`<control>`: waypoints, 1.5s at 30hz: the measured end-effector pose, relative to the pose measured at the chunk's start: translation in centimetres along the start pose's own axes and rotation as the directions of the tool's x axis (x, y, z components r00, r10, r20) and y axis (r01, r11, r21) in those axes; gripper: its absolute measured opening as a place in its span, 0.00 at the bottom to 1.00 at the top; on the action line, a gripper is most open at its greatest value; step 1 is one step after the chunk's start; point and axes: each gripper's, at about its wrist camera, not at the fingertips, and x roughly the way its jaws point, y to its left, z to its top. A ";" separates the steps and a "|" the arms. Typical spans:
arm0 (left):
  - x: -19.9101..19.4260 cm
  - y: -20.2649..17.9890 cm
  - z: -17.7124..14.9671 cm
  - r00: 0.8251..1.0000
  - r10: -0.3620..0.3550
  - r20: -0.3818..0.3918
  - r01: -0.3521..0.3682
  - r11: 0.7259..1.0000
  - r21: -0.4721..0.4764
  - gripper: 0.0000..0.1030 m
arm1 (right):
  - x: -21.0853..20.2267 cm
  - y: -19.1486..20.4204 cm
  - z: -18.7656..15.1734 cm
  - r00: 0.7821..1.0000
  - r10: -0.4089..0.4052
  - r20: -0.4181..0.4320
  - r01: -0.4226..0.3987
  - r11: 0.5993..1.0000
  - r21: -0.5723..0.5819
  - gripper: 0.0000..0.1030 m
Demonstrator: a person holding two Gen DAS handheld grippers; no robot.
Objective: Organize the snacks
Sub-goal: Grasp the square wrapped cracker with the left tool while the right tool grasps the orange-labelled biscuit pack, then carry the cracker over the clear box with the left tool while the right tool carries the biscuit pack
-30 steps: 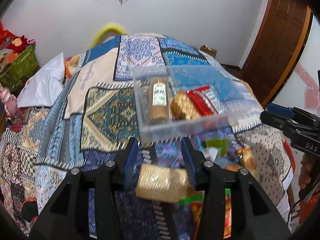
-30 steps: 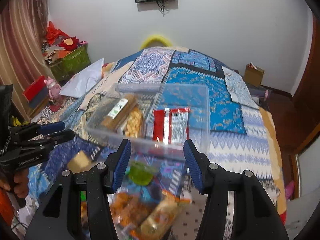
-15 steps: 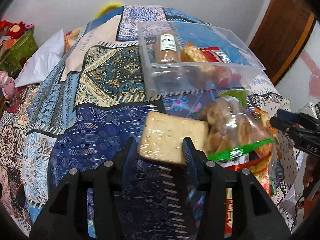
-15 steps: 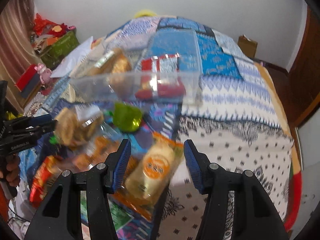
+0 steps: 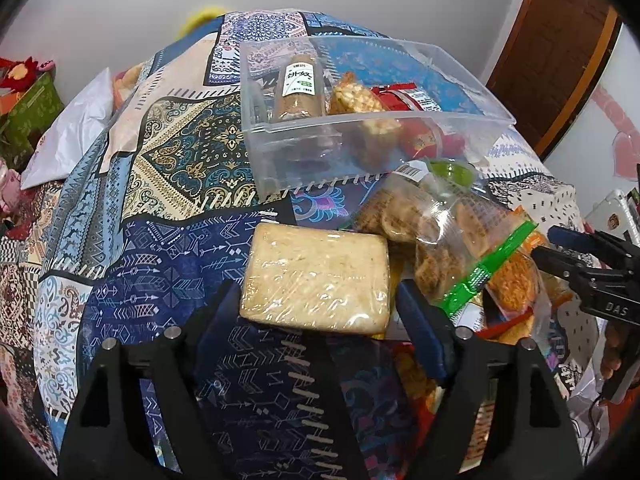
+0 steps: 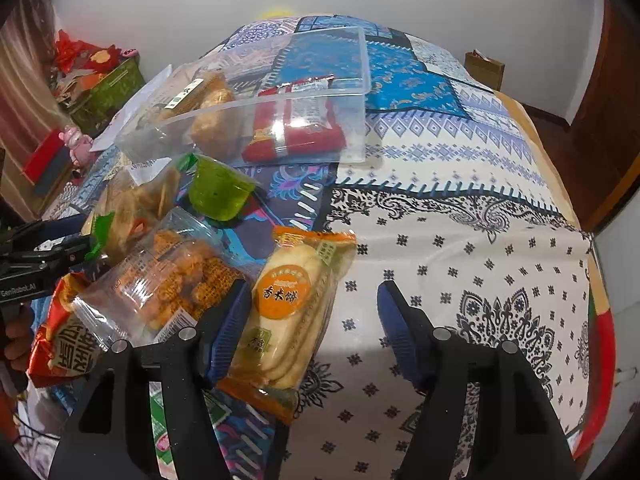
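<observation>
My bedspread (image 5: 168,168) is patchwork: dark blue with pale arrows, teal and cream paisley, white with black flower dots. The box (image 5: 360,148) is clear. My wrapped cake (image 5: 316,280) is pale tan. One packet (image 6: 288,312) is orange with an orange round label, the jelly cup (image 6: 218,192) bright green, the wrapper (image 6: 296,120) red.
</observation>
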 end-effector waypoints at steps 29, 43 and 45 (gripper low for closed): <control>-4.1 1.4 1.1 0.982 0.075 0.174 -0.068 0.997 -0.048 0.75 | -2.5 0.8 1.8 0.993 0.051 0.104 -0.049 0.999 -0.021 0.20; -6.4 -0.9 7.6 0.956 0.027 0.291 -0.022 1.000 -0.023 0.75 | -5.0 0.9 7.9 0.962 0.042 0.270 -0.039 0.999 -0.018 0.20; -6.1 -1.5 8.4 0.955 0.021 0.296 -0.017 1.000 -0.016 0.75 | -4.8 1.0 8.6 0.958 0.040 0.282 -0.036 0.999 -0.018 0.20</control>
